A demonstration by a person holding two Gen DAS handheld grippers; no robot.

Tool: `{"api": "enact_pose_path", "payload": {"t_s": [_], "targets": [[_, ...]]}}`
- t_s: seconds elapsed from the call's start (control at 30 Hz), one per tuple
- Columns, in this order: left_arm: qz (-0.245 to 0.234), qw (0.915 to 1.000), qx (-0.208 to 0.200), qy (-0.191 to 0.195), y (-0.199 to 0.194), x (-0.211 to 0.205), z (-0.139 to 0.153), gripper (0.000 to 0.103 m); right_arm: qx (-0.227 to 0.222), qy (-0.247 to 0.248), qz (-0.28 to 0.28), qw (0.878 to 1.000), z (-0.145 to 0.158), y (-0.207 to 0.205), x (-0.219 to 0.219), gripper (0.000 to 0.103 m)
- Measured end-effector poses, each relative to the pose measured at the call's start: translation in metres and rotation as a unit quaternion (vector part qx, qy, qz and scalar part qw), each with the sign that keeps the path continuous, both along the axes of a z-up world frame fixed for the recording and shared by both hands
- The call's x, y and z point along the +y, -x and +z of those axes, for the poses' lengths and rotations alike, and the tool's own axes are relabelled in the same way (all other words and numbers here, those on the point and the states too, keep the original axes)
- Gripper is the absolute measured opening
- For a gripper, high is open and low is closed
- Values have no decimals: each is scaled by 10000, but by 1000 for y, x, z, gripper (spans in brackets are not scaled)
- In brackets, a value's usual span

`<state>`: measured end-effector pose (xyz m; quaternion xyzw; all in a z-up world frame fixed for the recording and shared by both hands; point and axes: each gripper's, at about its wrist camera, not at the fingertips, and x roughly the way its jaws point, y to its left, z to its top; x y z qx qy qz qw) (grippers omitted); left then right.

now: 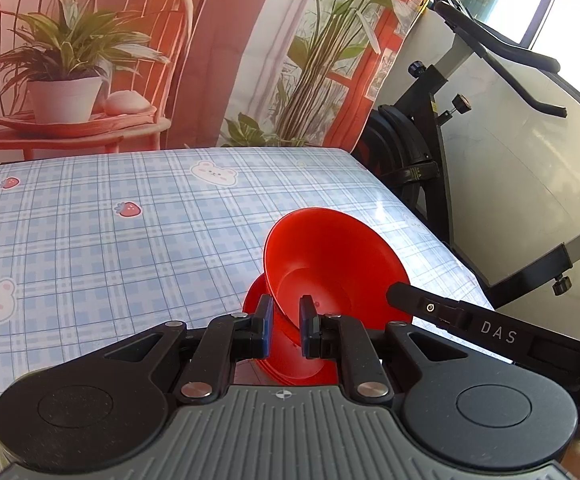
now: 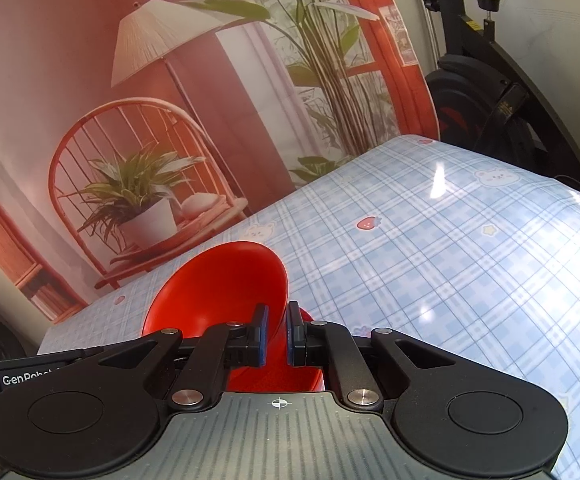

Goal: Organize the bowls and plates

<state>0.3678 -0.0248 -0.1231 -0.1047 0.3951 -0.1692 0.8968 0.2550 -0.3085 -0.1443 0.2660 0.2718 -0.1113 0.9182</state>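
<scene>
A red bowl point(image 1: 329, 256) is tilted above a red plate point(image 1: 290, 364) on the blue checked tablecloth point(image 1: 130, 240). My left gripper point(image 1: 286, 324) is shut on the bowl's near rim. The right gripper's black body point(image 1: 489, 332) reaches the bowl's right side. In the right wrist view the same red bowl point(image 2: 218, 284) tilts left, and my right gripper point(image 2: 276, 334) is shut on its rim. The red plate point(image 2: 274, 376) shows under the fingers there, mostly hidden.
A printed backdrop with a chair and plants point(image 1: 130, 60) stands behind the table's far edge. An exercise bike point(image 1: 469, 120) stands past the table's right edge point(image 1: 429, 232). The tablecloth point(image 2: 449, 260) stretches to the right of the bowl.
</scene>
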Motion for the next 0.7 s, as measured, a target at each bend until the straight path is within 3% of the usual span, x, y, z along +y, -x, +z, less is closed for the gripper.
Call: {"api": "enact_pose_path", "payload": {"t_s": [0.7], "targets": [[-33,9994,269,-227,-3,-1,-17,15,249,-4,56,9997,-20,-1,4,9]]}}
